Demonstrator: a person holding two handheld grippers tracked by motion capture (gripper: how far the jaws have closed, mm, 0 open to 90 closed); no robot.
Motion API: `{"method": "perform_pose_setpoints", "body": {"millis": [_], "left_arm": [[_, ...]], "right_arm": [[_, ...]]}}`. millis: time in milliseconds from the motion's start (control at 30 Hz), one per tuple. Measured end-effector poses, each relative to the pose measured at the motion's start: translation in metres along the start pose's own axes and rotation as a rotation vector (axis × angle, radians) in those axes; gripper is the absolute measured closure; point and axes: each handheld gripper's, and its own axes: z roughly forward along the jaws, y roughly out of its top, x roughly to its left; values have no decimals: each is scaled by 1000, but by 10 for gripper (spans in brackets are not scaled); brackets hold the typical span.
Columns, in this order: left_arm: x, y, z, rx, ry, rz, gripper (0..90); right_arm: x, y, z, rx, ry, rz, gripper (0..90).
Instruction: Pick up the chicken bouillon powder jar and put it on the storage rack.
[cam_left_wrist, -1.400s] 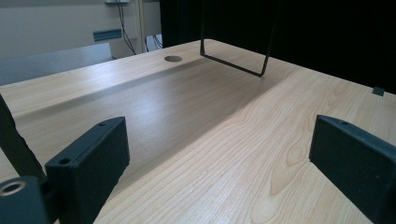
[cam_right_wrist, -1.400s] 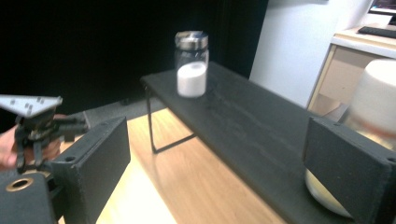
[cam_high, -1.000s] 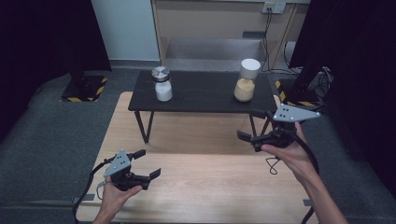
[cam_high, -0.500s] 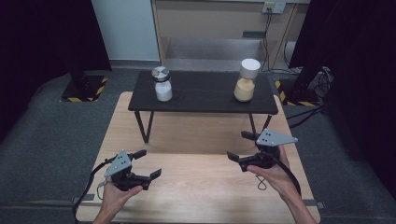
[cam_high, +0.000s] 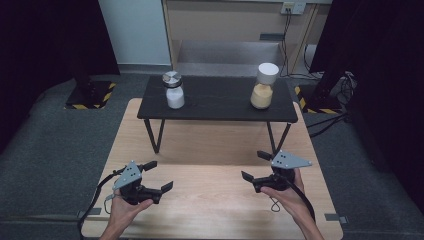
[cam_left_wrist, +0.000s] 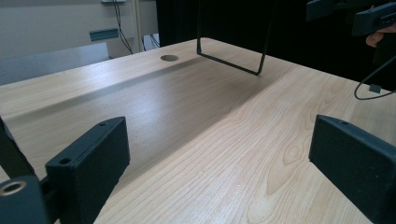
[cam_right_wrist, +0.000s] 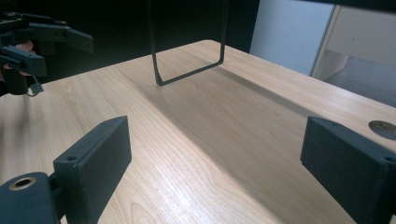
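Low in the frame of the high view, the left gripper (cam_high: 156, 176) and the right gripper (cam_high: 256, 166) rest just above the wooden table (cam_high: 210, 145), one in each hand, both with jaws standing wide apart and nothing between them. From the left gripper view, bare wood shows between its own jaws, and the same holds for the right gripper view.

Above them in the picture, a small black stand (cam_high: 220, 102) sits on thin wire legs. On it, upper left of centre, is a jar of white powder (cam_high: 174, 90) with a metal lid; upper right of centre is a jar of tan powder (cam_high: 264, 86) with a white lid. Both jars are well apart from the grippers.

The likely risk lies in the reach: an arm rising too low could catch the stand's front edge or a wire leg (cam_right_wrist: 187, 74) and rock it, toppling a tall jar. A grip taken high on a lid could also tip a jar.
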Motion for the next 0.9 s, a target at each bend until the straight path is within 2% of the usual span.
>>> {"method": "perform_pose_setpoints", "body": {"millis": [300, 433, 667, 833, 900], "left_arm": [[0, 0, 0, 4, 1, 7, 42], [0, 0, 0, 2, 2, 5, 42], [1, -2, -2, -12, 11, -6, 42], [5, -7, -5, -35, 38, -42, 41], [6, -7, -6, -44, 50, -38, 41]], "right_arm": [[1, -7, 5, 9, 7, -3, 87], [2, -11, 5, -7, -1, 8, 87], [5, -20, 0, -43, -37, 31, 80], [6, -25, -7, -55, -68, 50, 73], [6, -27, -11, -59, -84, 54, 73]]}}
